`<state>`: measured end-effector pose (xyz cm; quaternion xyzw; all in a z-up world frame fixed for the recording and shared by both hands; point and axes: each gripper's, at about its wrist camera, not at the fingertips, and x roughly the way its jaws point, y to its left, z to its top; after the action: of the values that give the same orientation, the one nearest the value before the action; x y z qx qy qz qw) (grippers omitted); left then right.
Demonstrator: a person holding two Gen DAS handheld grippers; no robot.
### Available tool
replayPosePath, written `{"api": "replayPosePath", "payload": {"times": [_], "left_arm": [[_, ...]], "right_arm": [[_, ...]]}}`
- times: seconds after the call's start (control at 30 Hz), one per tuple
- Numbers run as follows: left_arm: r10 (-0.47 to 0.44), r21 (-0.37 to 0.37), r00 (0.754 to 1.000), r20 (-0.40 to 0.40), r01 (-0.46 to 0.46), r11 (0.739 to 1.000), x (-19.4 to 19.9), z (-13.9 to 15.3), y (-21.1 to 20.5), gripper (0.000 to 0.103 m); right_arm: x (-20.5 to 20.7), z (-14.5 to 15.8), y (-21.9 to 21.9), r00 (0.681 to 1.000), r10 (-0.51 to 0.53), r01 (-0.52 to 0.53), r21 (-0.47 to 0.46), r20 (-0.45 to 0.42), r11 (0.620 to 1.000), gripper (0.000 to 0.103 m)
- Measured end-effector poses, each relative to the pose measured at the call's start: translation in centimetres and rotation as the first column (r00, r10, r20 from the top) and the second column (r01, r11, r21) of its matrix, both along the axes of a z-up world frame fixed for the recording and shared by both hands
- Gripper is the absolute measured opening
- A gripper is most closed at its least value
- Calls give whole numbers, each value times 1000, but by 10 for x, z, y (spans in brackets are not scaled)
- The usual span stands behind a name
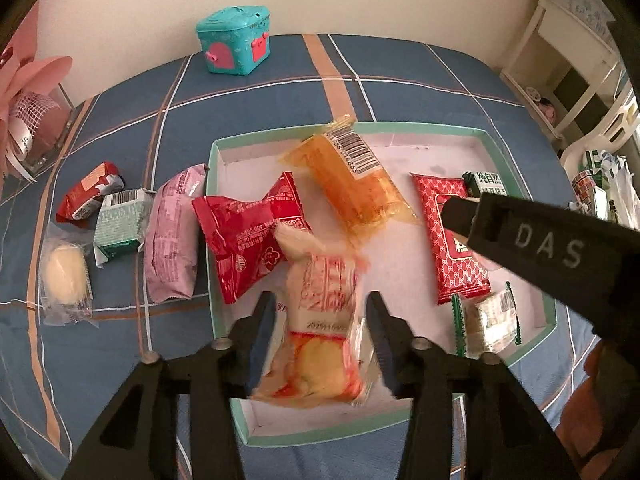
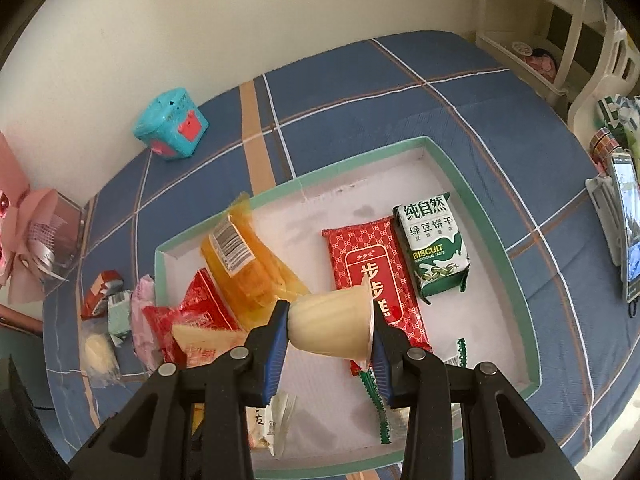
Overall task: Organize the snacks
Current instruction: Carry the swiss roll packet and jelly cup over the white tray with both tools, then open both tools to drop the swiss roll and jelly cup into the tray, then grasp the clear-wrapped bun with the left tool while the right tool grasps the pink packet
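Observation:
My left gripper (image 1: pixel 320 300) hangs open over the near part of a teal-rimmed white box (image 1: pixel 212 184). A blurred cream-and-red snack packet (image 1: pixel 320 344) sits loose between its fingers. My right gripper (image 2: pixel 329 308) is shut on a cream pudding cup (image 2: pixel 332 328), held sideways above the box (image 2: pixel 480 200). In the box lie an orange packet (image 1: pixel 352 176), a red packet (image 1: pixel 248 232), a red patterned packet (image 2: pixel 372 276), a green biscuit pack (image 2: pixel 434 248) and a green-edged clear packet (image 1: pixel 488 320).
Left of the box on the blue checked cloth lie a pink packet (image 1: pixel 172 236), a mint pack (image 1: pixel 120 220), a small red pack (image 1: pixel 88 192) and a clear-wrapped yellow cake (image 1: pixel 64 276). A teal toy chest (image 1: pixel 234 42) stands by the wall, and a phone (image 2: pixel 626 232) at the right.

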<state>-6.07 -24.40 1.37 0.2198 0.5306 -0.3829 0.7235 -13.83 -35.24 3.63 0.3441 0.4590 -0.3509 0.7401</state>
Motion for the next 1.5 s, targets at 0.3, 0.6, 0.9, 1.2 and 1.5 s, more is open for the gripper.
{"api": "replayPosePath", "payload": {"times": [0.3, 0.6, 0.9, 1.2, 1.5], "left_arm": [[19, 12, 1000, -6, -19, 1000, 4, 3, 7, 56], [83, -11, 996, -42, -84, 996, 24, 9, 28, 63], [181, -54, 981, -71, -185, 981, 53, 23, 62, 63], [313, -43, 947, -70, -316, 948, 94, 24, 97, 68], [404, -14, 914, -37, -404, 915, 119, 19, 126, 79]], "right_arm": [[2, -3, 0, 1000, -10, 10, 11, -25, 1000, 40], [6, 1, 3, 999, 3, -4, -9, -43, 1000, 53], [11, 6, 9, 998, 26, -28, -32, -66, 999, 56], [24, 11, 26, 993, 74, -80, -62, -90, 995, 59], [54, 12, 62, 977, 185, -195, -85, -110, 977, 73]]}}
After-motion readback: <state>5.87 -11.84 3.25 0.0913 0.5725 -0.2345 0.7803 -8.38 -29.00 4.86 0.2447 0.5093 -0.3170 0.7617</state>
